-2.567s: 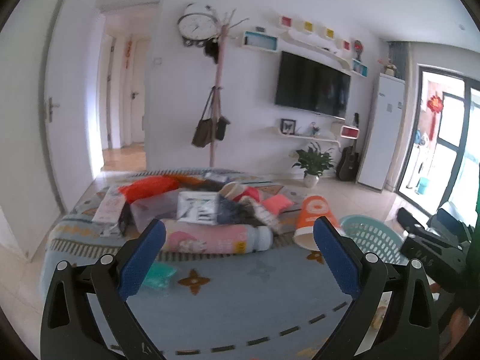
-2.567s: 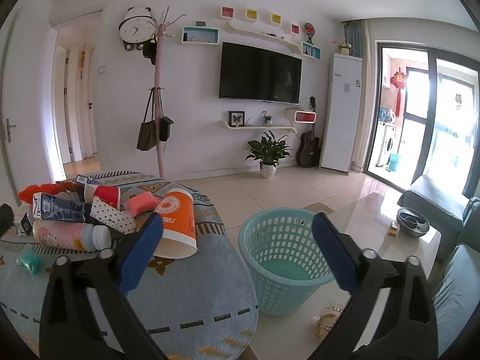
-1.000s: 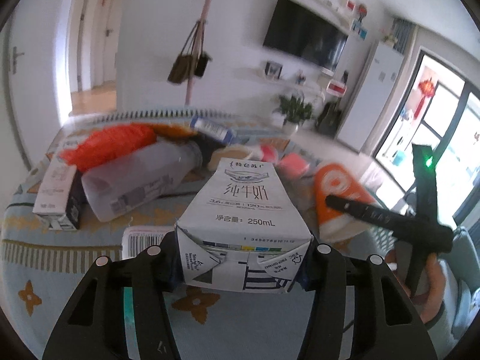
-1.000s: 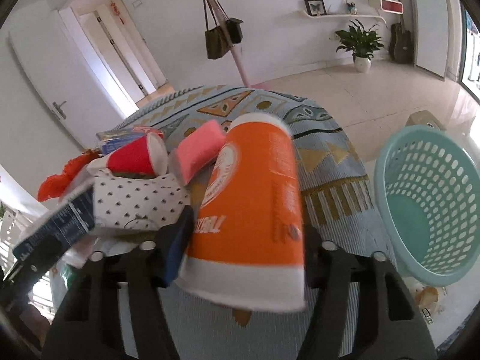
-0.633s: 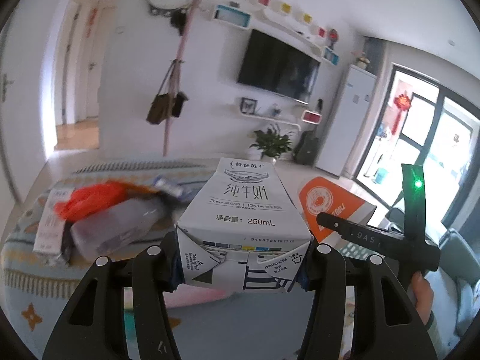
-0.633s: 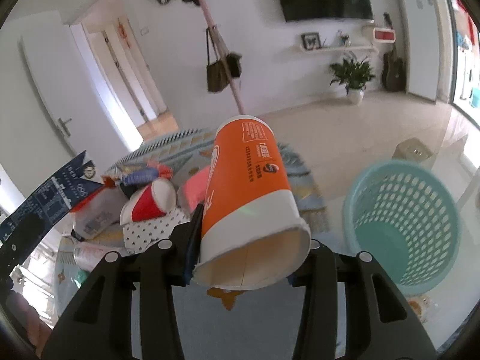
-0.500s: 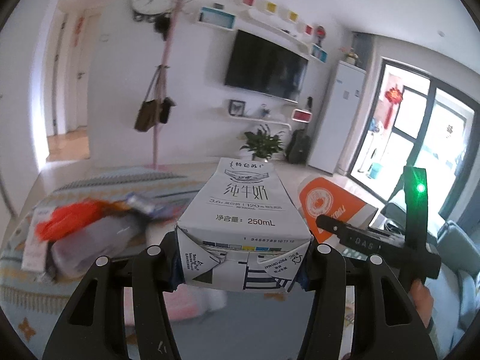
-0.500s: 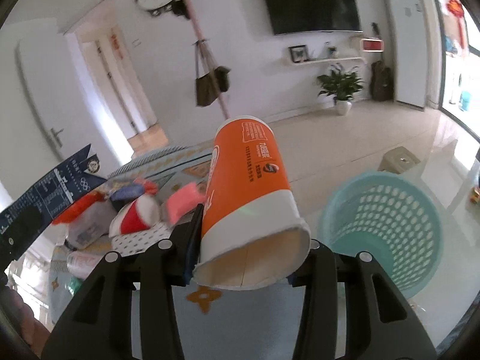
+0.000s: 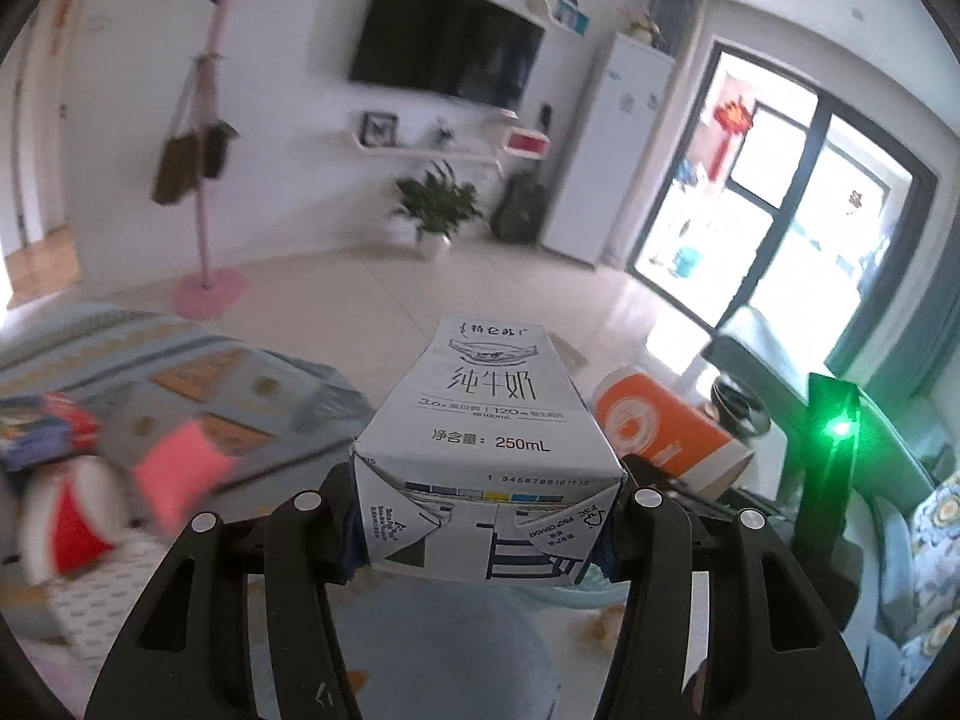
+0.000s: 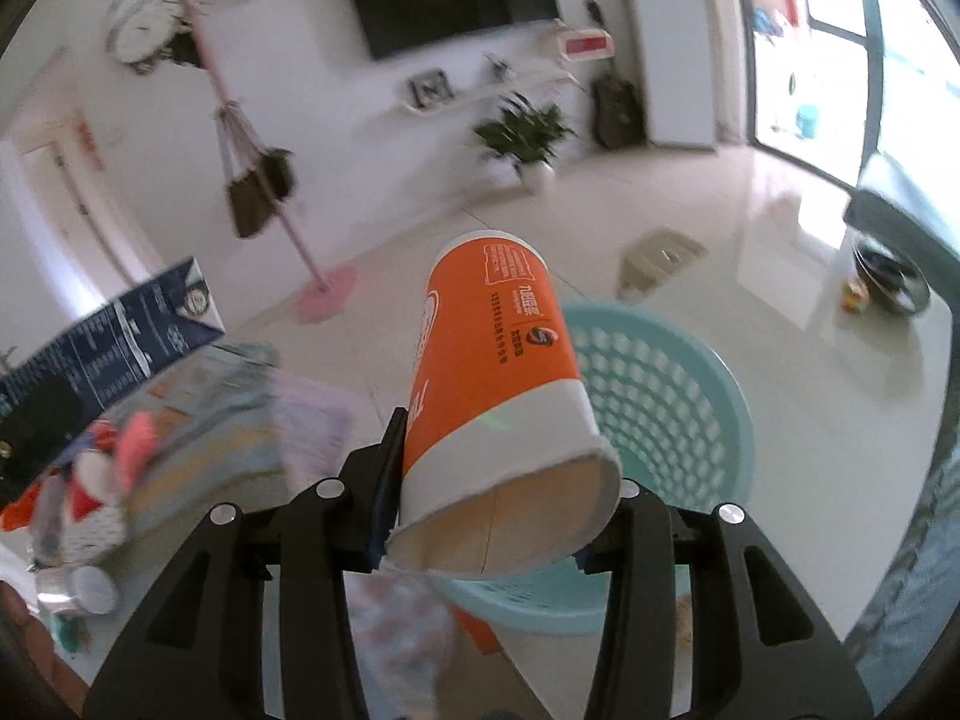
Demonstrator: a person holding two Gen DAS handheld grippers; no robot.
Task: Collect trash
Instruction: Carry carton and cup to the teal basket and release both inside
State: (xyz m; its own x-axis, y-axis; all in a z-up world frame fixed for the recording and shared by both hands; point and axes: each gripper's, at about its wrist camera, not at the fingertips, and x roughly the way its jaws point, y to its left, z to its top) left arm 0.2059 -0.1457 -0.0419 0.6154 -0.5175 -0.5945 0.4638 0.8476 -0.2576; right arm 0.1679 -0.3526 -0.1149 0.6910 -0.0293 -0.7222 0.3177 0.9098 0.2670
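My left gripper (image 9: 483, 531) is shut on a white 250 mL milk carton (image 9: 486, 438), held up above the patterned rug (image 9: 240, 372). In the right wrist view my right gripper (image 10: 492, 516) is shut on an orange and white paper cup (image 10: 492, 372), its open mouth toward the camera. The cup hangs just in front of the teal laundry basket (image 10: 660, 396) on the floor. That cup (image 9: 654, 426) also shows to the right of the carton in the left wrist view, and the carton's dark blue side (image 10: 120, 342) at the left of the right wrist view.
More trash lies blurred on the rug: a pink sponge (image 9: 180, 462), a red cup (image 9: 72, 516) and a spotted wrapper (image 10: 102, 534). A pink coat stand (image 9: 207, 288), a potted plant (image 9: 435, 210), a grey sofa (image 9: 750, 348) and pale tiled floor (image 10: 780, 312) lie beyond.
Both grippers have swung right, away from the trash pile, each carrying its item. The basket has come up close behind the cup, and the pile has slid to the left edge.
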